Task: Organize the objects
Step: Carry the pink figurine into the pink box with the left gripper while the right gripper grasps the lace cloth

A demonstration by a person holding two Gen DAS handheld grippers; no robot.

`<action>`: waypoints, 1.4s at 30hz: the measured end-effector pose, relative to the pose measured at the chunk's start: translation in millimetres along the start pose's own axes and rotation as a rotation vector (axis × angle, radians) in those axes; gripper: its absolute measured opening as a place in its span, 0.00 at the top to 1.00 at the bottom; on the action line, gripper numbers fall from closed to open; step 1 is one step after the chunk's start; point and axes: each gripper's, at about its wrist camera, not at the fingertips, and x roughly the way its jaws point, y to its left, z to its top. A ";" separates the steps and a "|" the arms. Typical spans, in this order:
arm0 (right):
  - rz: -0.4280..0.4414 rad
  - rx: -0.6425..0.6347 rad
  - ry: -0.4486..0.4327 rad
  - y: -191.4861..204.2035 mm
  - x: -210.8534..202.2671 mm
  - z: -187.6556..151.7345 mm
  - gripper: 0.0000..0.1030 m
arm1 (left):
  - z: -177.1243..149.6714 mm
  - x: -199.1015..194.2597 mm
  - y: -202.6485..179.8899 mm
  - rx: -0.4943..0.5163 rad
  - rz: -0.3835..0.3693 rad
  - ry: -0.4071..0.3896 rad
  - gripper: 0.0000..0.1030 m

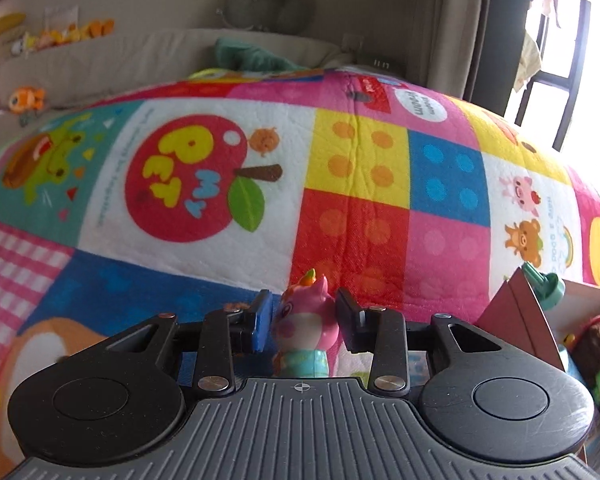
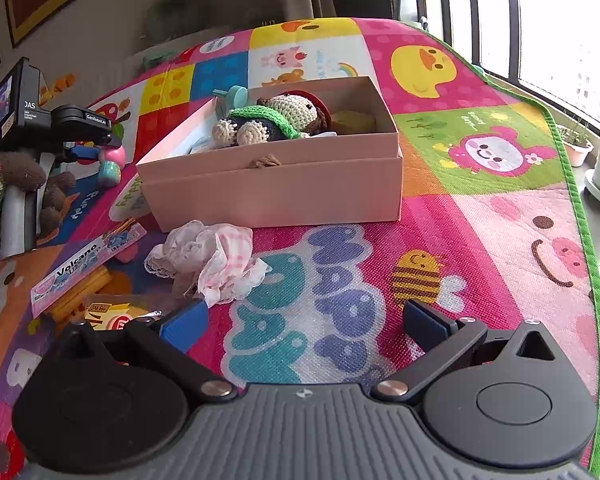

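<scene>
Left wrist view: the left gripper (image 1: 304, 316) has its jaws drawn in around a small pink toy animal (image 1: 305, 320), a glossy plastic figure with pointed ears, a green and orange horn or tuft on top, a pale snout with a rosy cheek, and a turquoise body below. The blue pad on one finger lies against its cheek; whether the dark pad on the other side touches it is hard to tell. The toy's lower half is hidden behind the gripper body, and it is held above a bright patchwork play mat (image 1: 204, 184). At the right edge, a cardboard box (image 1: 592, 296) is cut off by the frame, with a brown flap (image 1: 520, 320) and blurred soft toys barely readable inside. Right wrist view: the right gripper (image 2: 304, 320) is spread wide with nothing between its fingers, hovering over the mat (image 2: 480, 240). Ahead sits the open pale box (image 2: 276, 188), holding a crocheted doll (image 2: 276, 120) in green and cream, and a teal piece behind it that is partly hidden. A crumpled pink and white cloth (image 2: 212, 260) lies just in front of the box. At far left, the other gripper (image 2: 76, 124) shows with the pink and turquoise toy (image 2: 114, 164) in its jaws, small and partly blocked by a brown knitted toy (image 2: 20, 188). A packet marked Volcano (image 2: 84, 268) lies nearby.
</scene>
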 end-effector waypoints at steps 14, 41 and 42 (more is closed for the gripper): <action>0.006 0.002 -0.001 -1.8 0.1 0.2 0.00 | -43.5 -128.9 10.4 0.097 -0.401 0.073 0.67; 0.083 -0.120 -0.146 -14.0 -81.3 90.0 0.78 | -24.0 -122.4 -93.9 0.042 -0.638 0.070 0.65; 0.072 -0.114 -0.150 -18.1 -82.8 91.1 0.78 | -23.7 -105.5 -102.2 0.033 -0.606 0.112 0.64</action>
